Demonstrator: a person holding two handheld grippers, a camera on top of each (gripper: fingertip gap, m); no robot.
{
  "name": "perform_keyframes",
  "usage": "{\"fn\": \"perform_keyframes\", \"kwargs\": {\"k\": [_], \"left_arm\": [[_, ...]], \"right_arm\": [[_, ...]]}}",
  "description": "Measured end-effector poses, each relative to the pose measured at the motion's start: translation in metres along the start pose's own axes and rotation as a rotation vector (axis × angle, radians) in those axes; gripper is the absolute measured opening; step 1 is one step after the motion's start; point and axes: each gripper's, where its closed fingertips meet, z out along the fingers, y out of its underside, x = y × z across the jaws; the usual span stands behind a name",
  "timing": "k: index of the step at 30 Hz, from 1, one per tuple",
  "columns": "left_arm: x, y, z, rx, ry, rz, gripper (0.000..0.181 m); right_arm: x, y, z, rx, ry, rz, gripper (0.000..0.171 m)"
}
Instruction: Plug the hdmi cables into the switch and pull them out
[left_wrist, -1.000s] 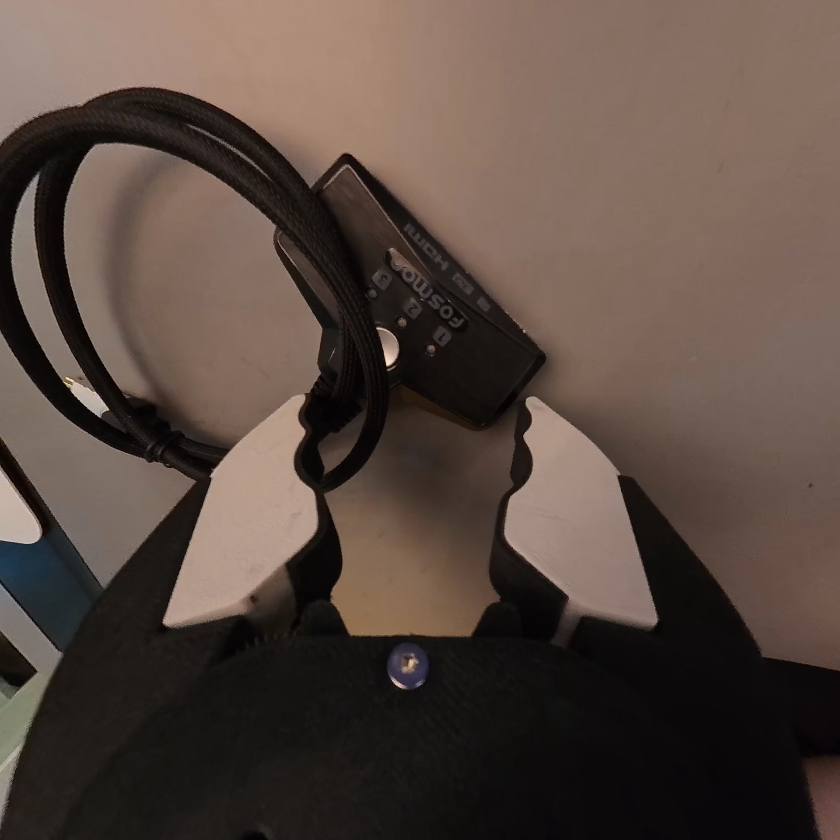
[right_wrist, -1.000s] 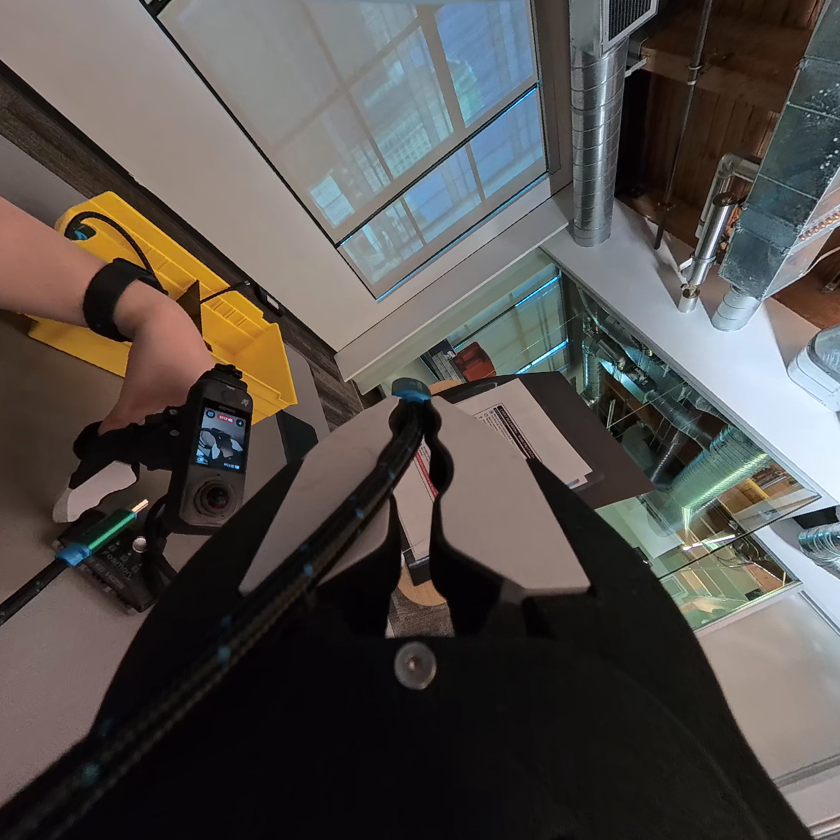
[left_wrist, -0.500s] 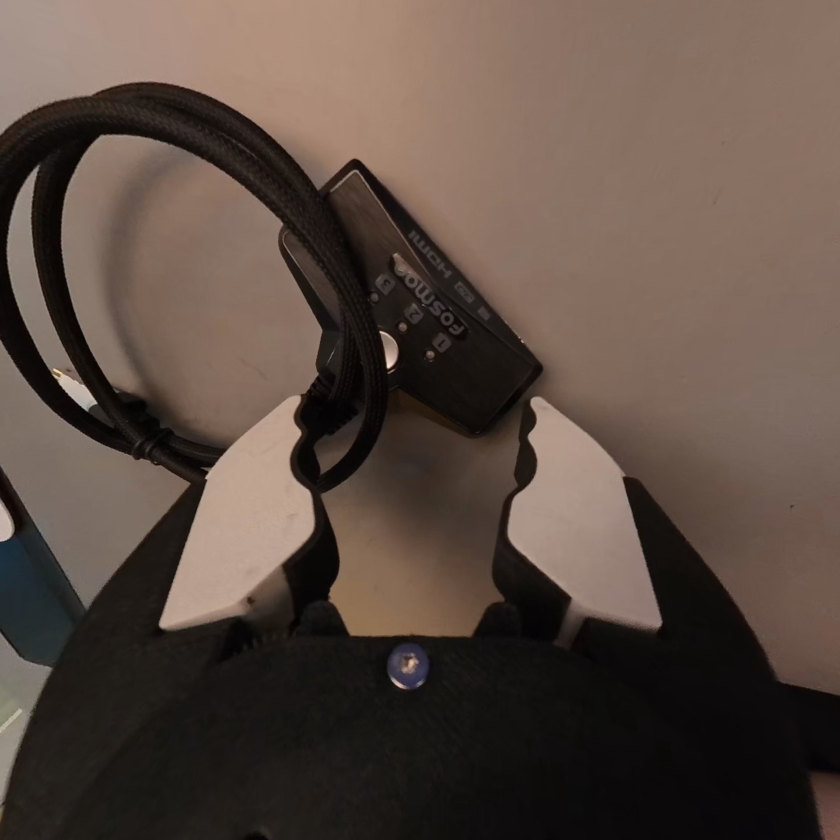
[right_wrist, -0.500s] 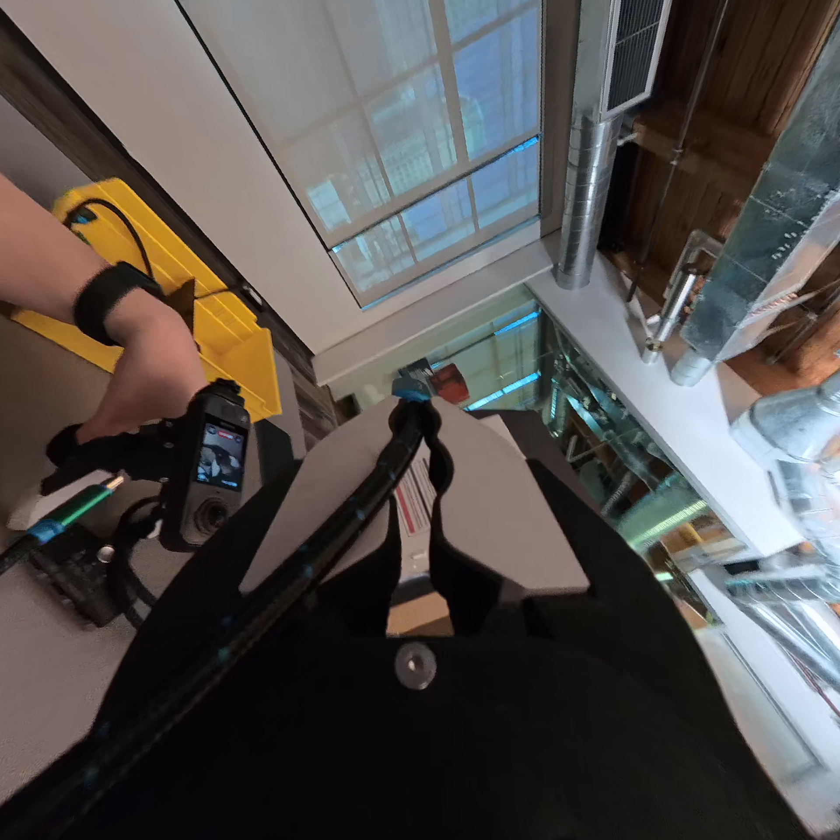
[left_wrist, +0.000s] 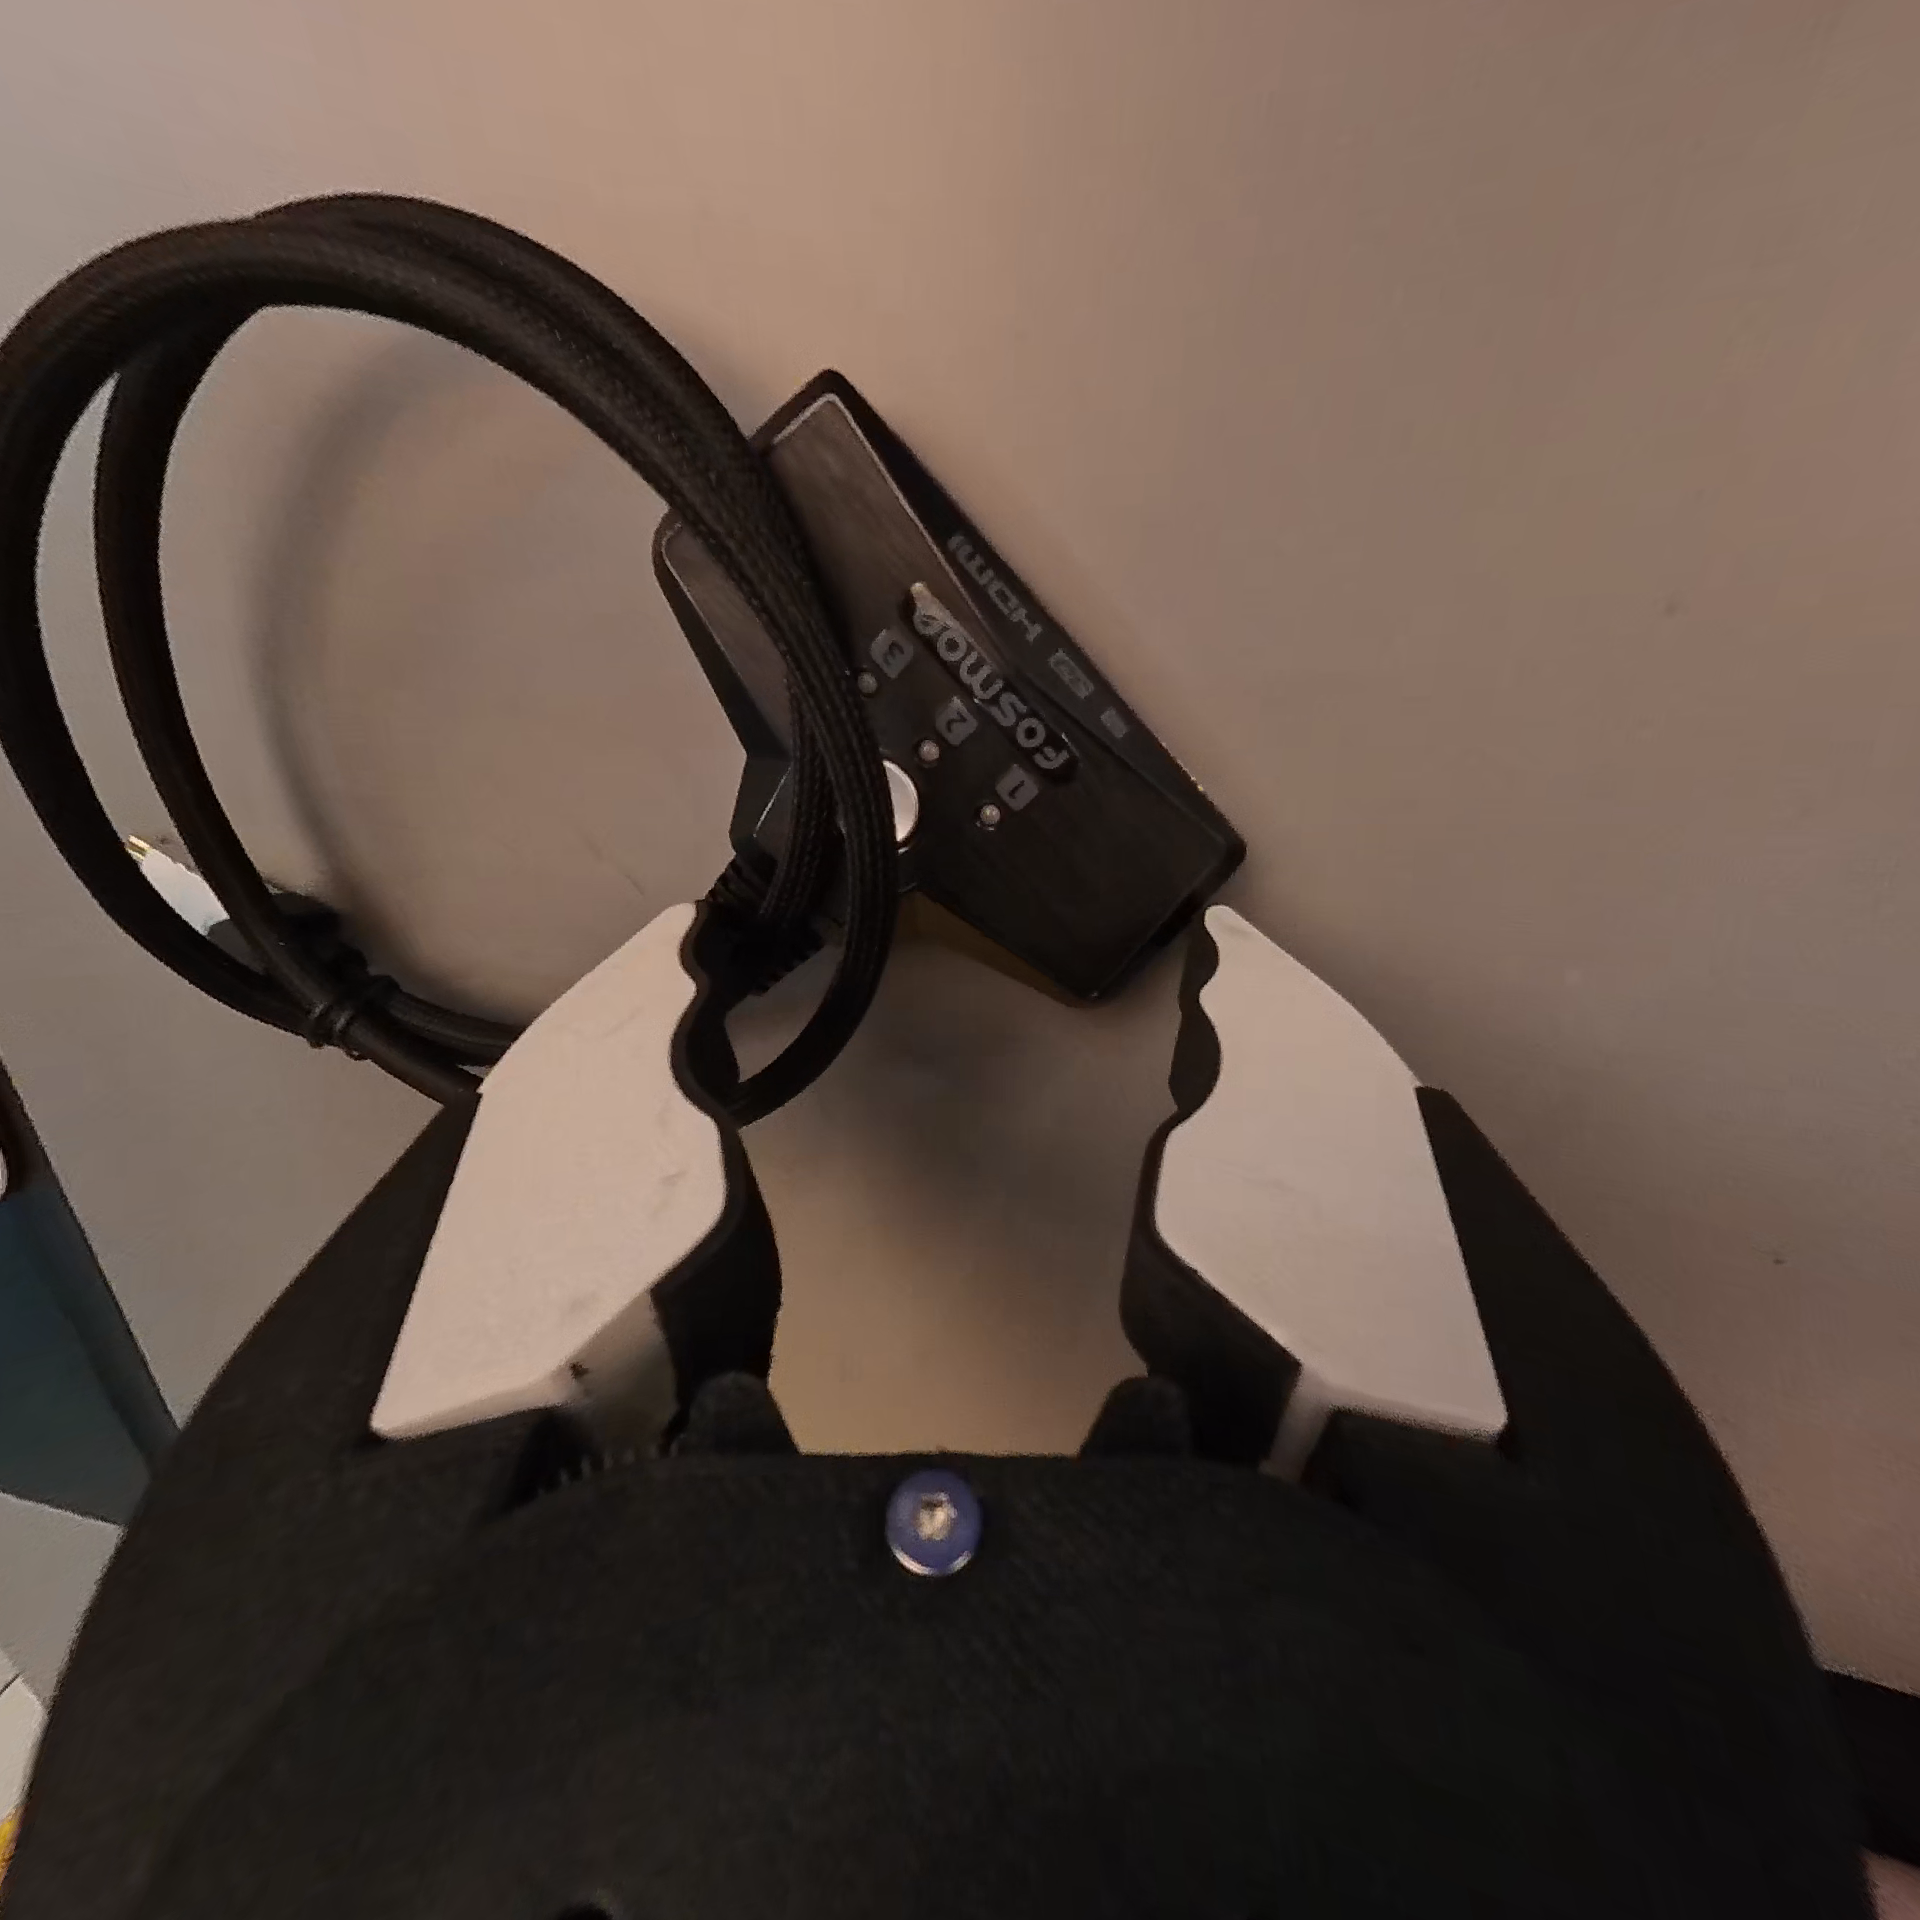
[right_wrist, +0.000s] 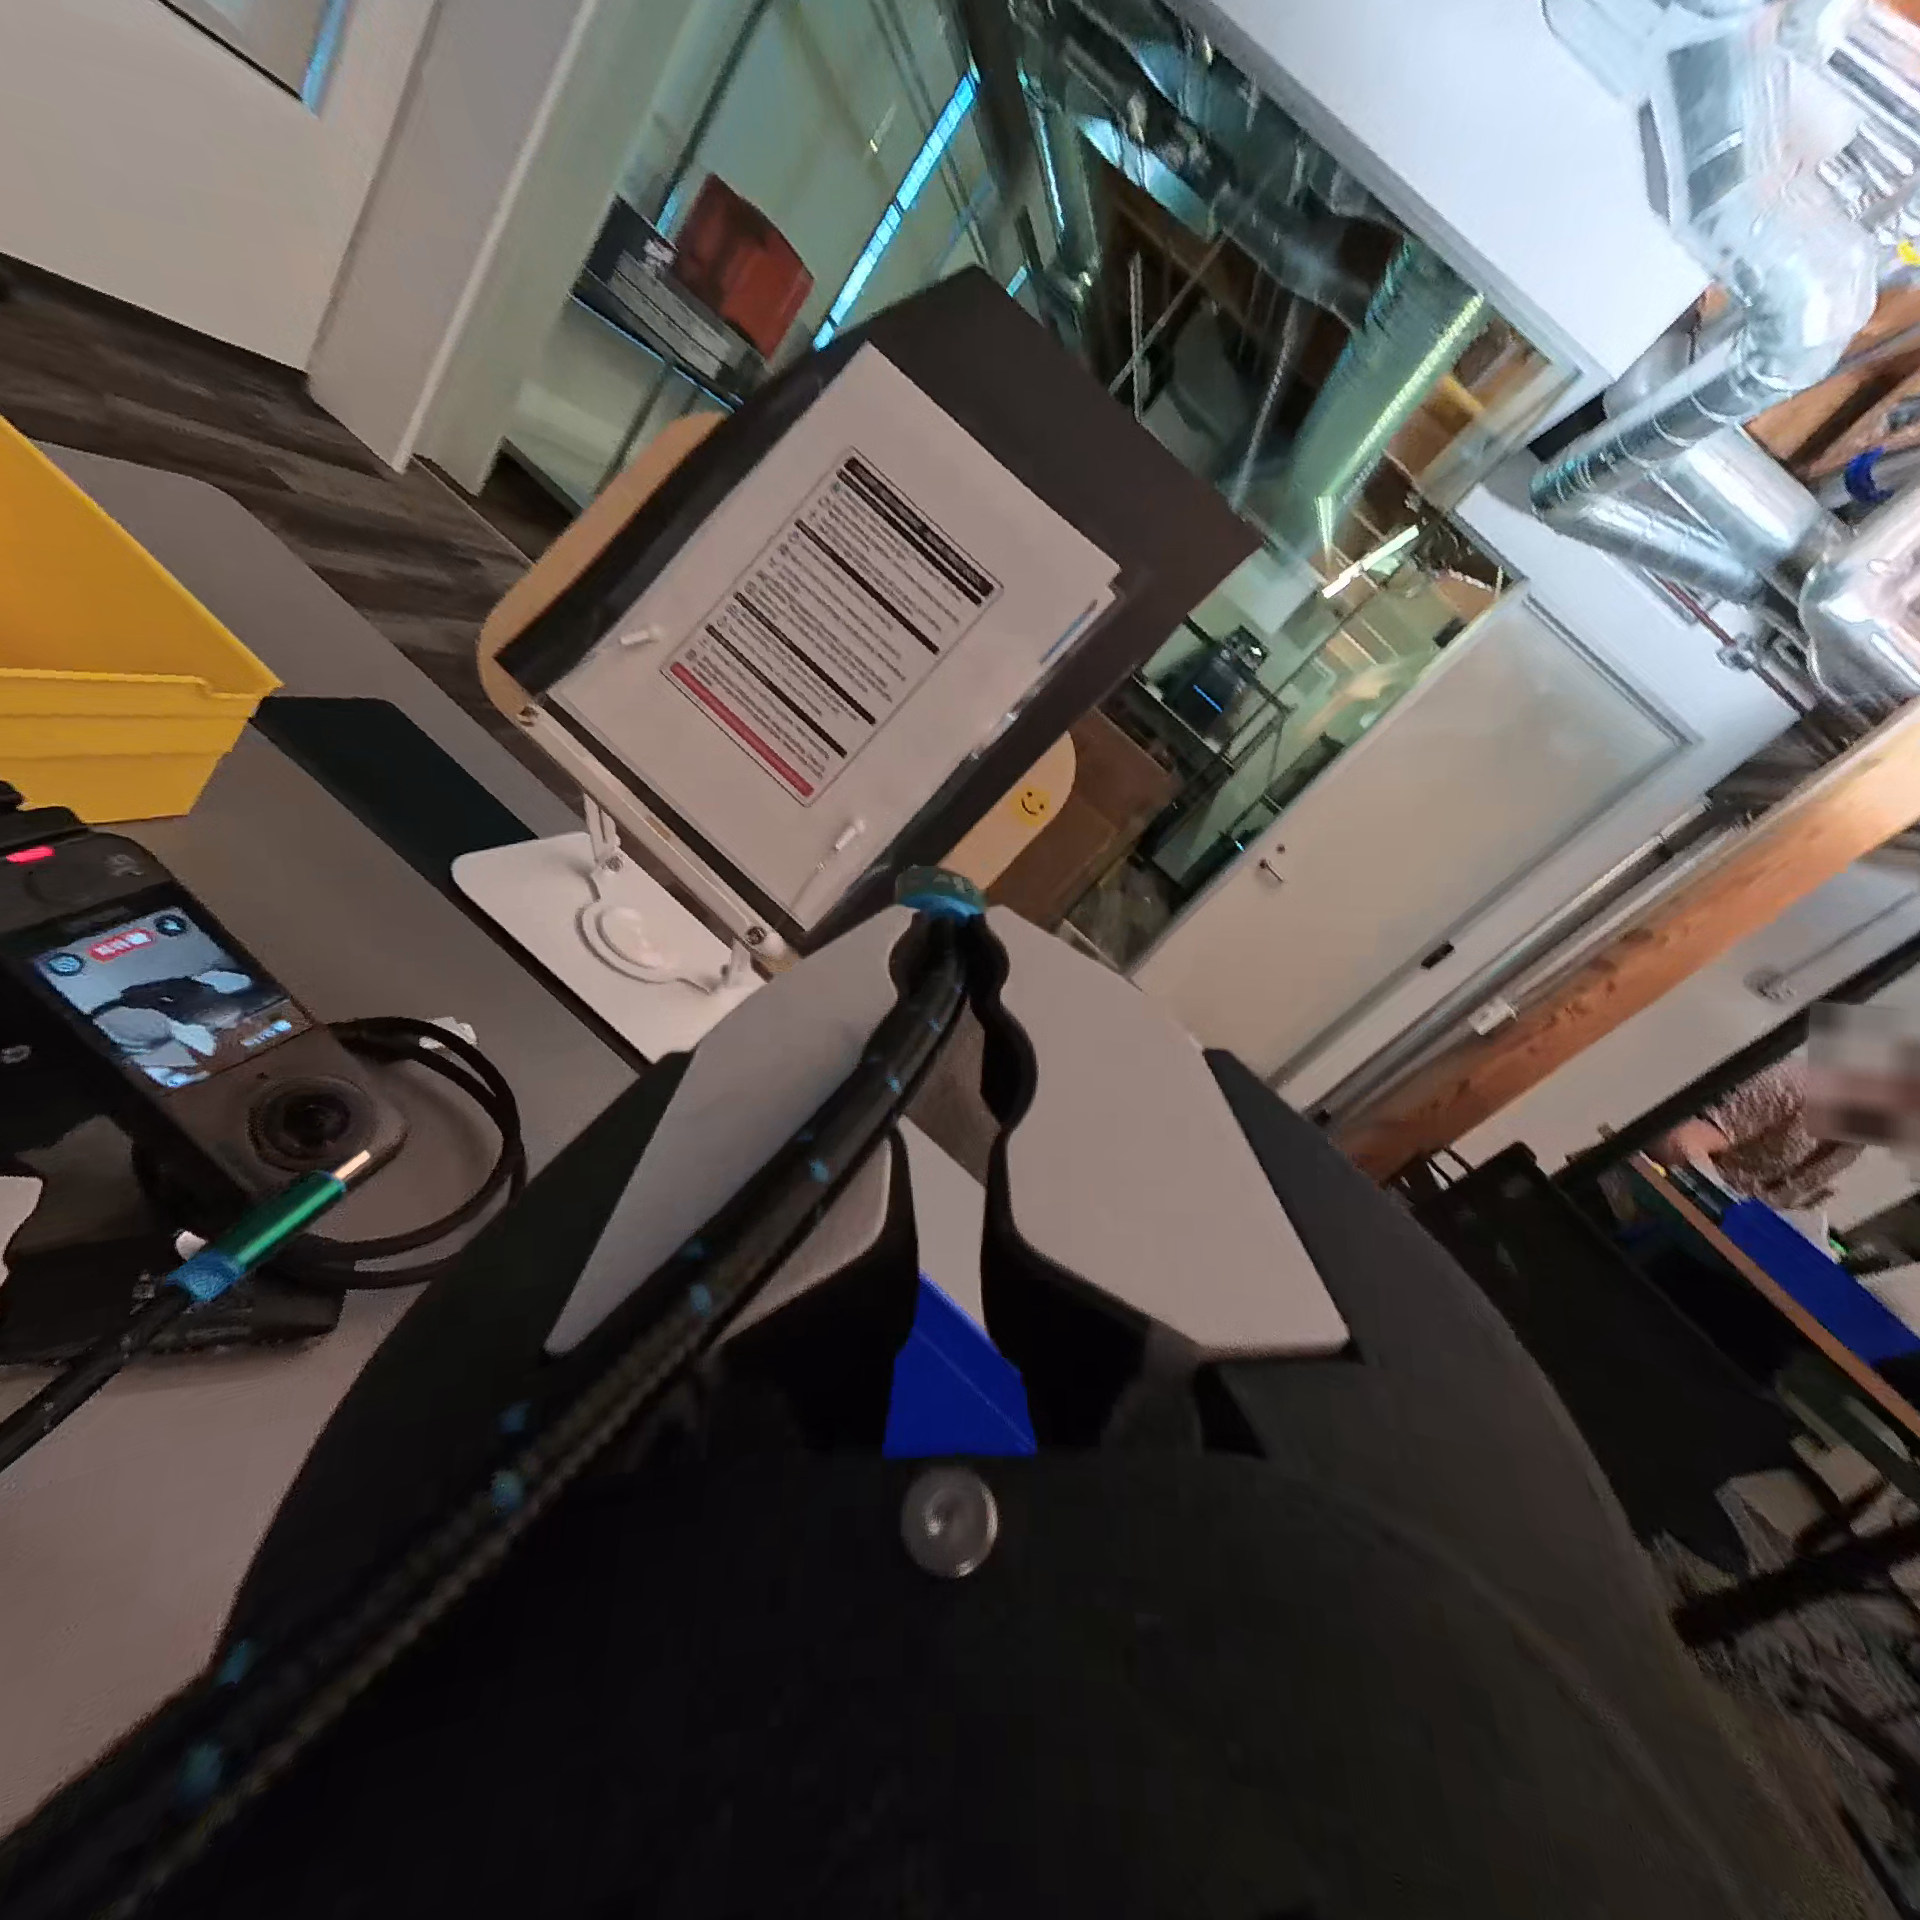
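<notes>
a: where's the switch (left_wrist: 966, 717) now?

b: lying flat on the grey table (left_wrist: 1455, 416), just past the tips of the left gripper (left_wrist: 940, 961), which stands spread wide and grasps nothing. one fingertip is just beside the box's near right corner; whether it touches, i can't tell.

a: and the right gripper (right_wrist: 951, 961)?

b: clenched on a black cable with blue flecks (right_wrist: 727, 1247), nipped just behind its blue collar. the plug itself is hidden past the tips.

a: how will these things handle?

b: my guess: the switch is small, light and smooth, so it would skid when a plug is pushed in. better to brace it by its long edges. the braided black cable (left_wrist: 416, 312) looks stiff and springy, so it will tug the box about. take a cable by the hard plug body, not the cord.

a: counts?

b: one switch and two grippers. the braided cord makes two loops on the left, tied by a band; it seems one cable. a green-shelled plug (right_wrist: 281, 1226) lies near the left gripper in the right wrist view. one yellow bin (right_wrist: 94, 665), one stand with a printed sheet (right_wrist: 821, 634).
</notes>
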Motion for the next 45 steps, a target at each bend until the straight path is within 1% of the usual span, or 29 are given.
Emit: {"fn": "perform_keyframes", "kwargs": {"k": [3,7,10,11,12,13,21,22,23,25,28,29,30,31,32,34,37,40,41,43,45], "left_arm": [[-0.002,-0.004,0.001,0.033,-0.004,-0.006,0.082],[-0.001,-0.006,0.001,0.07,-0.001,-0.004,0.083],[0.0,-0.01,0.002,0.098,0.012,-0.016,0.092],[0.0,-0.011,0.003,0.101,0.011,-0.019,0.092],[-0.002,-0.012,0.002,0.102,0.001,-0.025,0.09],[-0.006,-0.014,0.002,0.105,-0.02,-0.039,0.078],[-0.01,-0.02,0.003,0.096,-0.028,-0.003,0.074],[-0.013,-0.022,0.002,0.105,-0.044,0.003,0.063],[-0.017,-0.023,0.002,0.114,-0.072,0.003,0.056],[-0.02,-0.024,0.003,0.113,-0.093,0.0,0.055],[-0.02,-0.027,0.001,0.12,-0.078,-0.019,0.052],[-0.02,-0.029,-0.002,0.138,-0.069,-0.018,0.034],[-0.022,-0.033,-0.006,0.182,-0.078,-0.02,0.011],[-0.025,-0.04,-0.011,0.246,-0.086,-0.034,0.01],[-0.026,-0.042,-0.013,0.273,-0.072,-0.054,0.009],[-0.023,-0.034,-0.011,0.226,-0.039,-0.062,0.01],[-0.027,-0.032,-0.015,0.225,-0.06,-0.075,0.01],[-0.024,-0.029,-0.028,0.219,-0.013,-0.151,0.01],[-0.02,-0.027,-0.033,0.206,0.028,-0.183,0.01],[-0.01,-0.031,-0.045,0.24,0.111,-0.248,0.009],[0.009,-0.036,-0.051,0.263,0.256,-0.278,0.009]], "right_arm": [[0.006,0.006,0.0,-0.037,0.03,0.015,0.007],[0.008,0.009,0.0,-0.049,0.029,0.02,0.007],[0.007,0.011,0.001,-0.056,0.022,0.017,0.007],[0.006,0.011,0.001,-0.057,0.017,0.017,0.007],[0.006,0.012,0.002,-0.059,0.011,0.018,0.007],[0.006,0.013,0.002,-0.062,0.006,0.02,0.007],[0.017,0.021,-0.001,-0.064,-0.001,0.056,0.007],[0.019,0.022,0.0,-0.067,0.0,0.055,0.006],[0.02,0.024,0.001,-0.07,0.002,0.053,0.007],[0.023,0.029,0.002,-0.082,0.004,0.049,0.007],[0.026,0.036,0.004,-0.096,0.0,0.048,0.007],[0.027,0.038,0.004,-0.098,0.0,0.052,0.007],[0.028,0.039,0.004,-0.1,-0.002,0.056,0.007],[0.029,0.041,0.004,-0.101,-0.005,0.057,0.007],[0.029,0.042,0.004,-0.103,-0.006,0.057,0.007],[0.03,0.044,0.004,-0.107,-0.008,0.058,0.007],[0.031,0.044,0.004,-0.105,-0.013,0.055,0.007],[0.031,0.045,0.003,-0.108,-0.018,0.05,0.007],[0.031,0.045,0.003,-0.108,-0.018,0.048,0.007],[0.031,0.045,0.002,-0.108,-0.023,0.052,0.007],[0.03,0.045,0.003,-0.107,-0.031,0.052,0.007]]}}
